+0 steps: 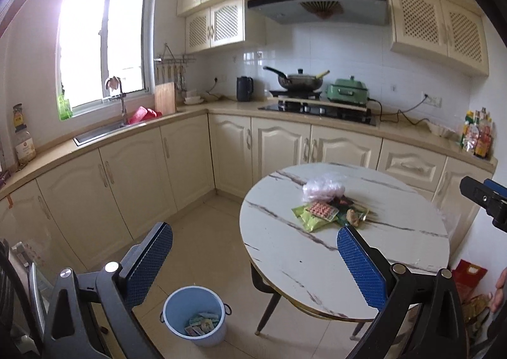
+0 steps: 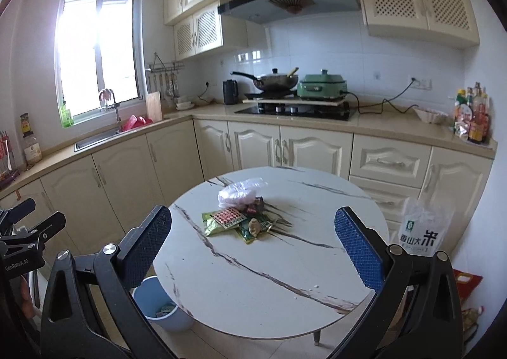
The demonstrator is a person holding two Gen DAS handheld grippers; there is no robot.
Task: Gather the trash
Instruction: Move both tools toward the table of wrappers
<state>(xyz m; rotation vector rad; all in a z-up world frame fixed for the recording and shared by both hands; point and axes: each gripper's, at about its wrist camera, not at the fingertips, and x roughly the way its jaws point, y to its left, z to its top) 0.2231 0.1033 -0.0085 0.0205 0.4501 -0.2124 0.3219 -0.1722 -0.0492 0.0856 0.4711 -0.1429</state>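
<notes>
Right now both of my grippers hang in the air short of the round marble-patterned table (image 2: 253,279), and neither one is touching anything. My left gripper (image 1: 253,260) has its blue-padded fingers (image 1: 152,260) spread wide with nothing between them; through that gap I look down at the tiled floor and the table's near-left edge. My right gripper (image 2: 253,248) is spread just as wide and also carries nothing, its fingers framing the tabletop from the near side. The trash sits in one small heap near the middle of the table: a crumpled clear plastic bag (image 2: 240,192) at the back, a yellow-green snack wrapper (image 2: 217,224) on the left with a flat red-and-white patterned packet (image 2: 229,216) lying on top of it, and a dark green wrapper (image 2: 253,229) on the right, all touching or overlapping. A light blue bin (image 1: 195,314) stands on the floor just beside the table's left edge, partly tucked under the rim from the right wrist view, and it already holds a few colourful wrappers (image 1: 202,322). From the left wrist view the other gripper pokes in at the far right edge. Behind the table run cream cabinets (image 2: 259,143) and a counter with a wok (image 2: 275,78) on the stove, and a white rice bag (image 2: 424,225) stands to the table's right.
</notes>
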